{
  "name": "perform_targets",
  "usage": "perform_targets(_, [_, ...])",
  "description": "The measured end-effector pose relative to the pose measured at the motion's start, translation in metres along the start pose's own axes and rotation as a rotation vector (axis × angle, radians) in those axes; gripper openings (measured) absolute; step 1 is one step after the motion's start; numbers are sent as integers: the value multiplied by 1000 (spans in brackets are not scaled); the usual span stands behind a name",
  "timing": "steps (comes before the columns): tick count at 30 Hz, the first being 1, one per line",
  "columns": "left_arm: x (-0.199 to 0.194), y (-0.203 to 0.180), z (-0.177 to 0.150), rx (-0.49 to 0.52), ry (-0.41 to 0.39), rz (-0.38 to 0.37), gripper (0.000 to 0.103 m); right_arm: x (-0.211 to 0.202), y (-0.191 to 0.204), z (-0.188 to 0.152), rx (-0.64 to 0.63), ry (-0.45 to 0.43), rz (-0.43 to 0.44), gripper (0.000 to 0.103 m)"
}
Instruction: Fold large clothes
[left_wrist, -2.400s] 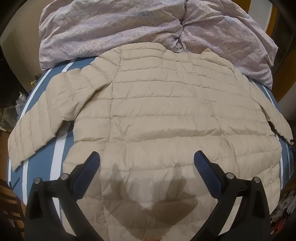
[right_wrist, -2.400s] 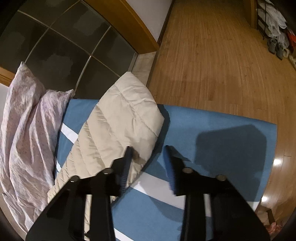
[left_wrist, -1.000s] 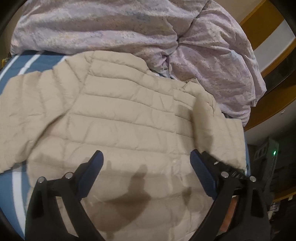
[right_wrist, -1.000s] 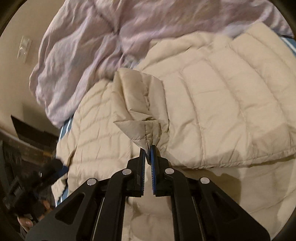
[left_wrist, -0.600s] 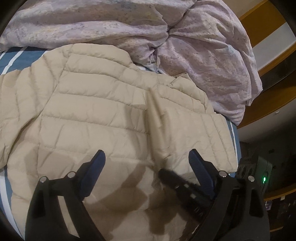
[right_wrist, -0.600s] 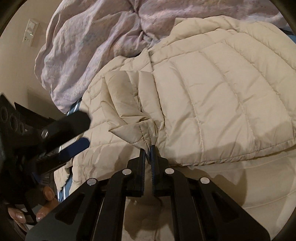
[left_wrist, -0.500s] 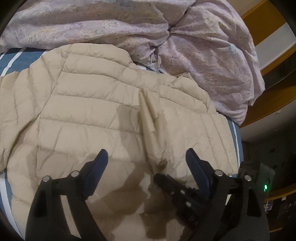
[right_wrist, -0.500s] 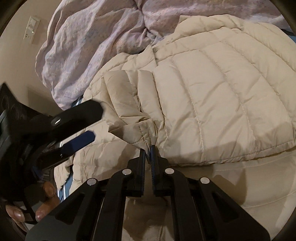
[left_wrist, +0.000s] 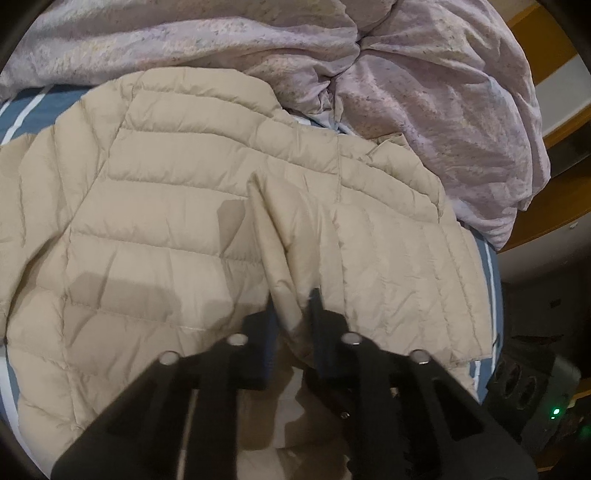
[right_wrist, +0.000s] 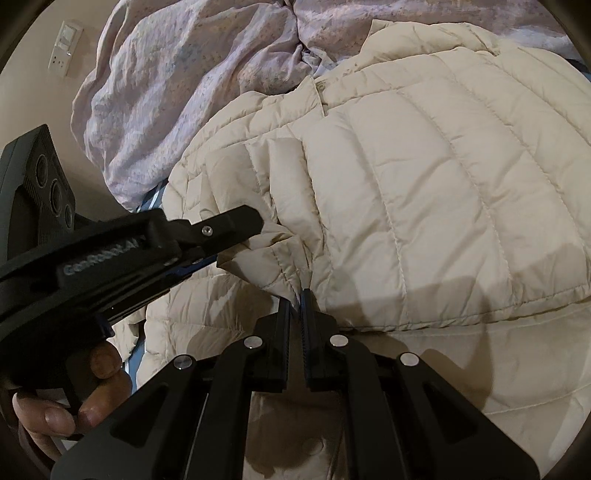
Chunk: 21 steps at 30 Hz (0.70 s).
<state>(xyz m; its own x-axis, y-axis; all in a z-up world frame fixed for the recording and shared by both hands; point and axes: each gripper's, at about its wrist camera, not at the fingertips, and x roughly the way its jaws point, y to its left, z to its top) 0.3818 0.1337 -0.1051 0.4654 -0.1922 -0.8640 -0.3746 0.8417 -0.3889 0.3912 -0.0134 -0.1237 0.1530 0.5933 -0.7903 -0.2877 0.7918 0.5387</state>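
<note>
A blue striped bed (left_wrist: 22, 114) is carrying a beige puffer jacket (left_wrist: 155, 221) beside a lilac duvet (left_wrist: 424, 85). The right gripper (right_wrist: 295, 295) is pinching the sleeve cuff (right_wrist: 284, 266); the left gripper (left_wrist: 291, 306) is closing on that sleeve. The slick cuff could be slipping free, springing the fold open.

Left gripper (left_wrist: 291, 302): matte black frame with two linkage arms per side, each joint capped by a round silver screw head; fingers (left_wrist: 317, 314) faced with dark blue pads. Right gripper (right_wrist: 294, 297): same black frame and four silver screws; blue pads finely ribbed. In the right wrist view, the left gripper (right_wrist: 236, 236) body carries pale lettering, too blurred to read, and a small screw near its tip.
</note>
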Motion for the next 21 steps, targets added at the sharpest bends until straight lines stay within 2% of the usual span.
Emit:
perform_targets(6, [1, 2, -1, 10, -11, 34, 7, -1, 1, 0, -12, 6, -7, 7])
perform_targets(14, [-4, 4, -2, 41, -52, 86, 4, -5, -1, 0, -17, 12, -19, 8])
perform_targets(21, [-15, 15, 4, 49, -85, 141, 3, -22, -6, 4, -35, -27, -81, 10])
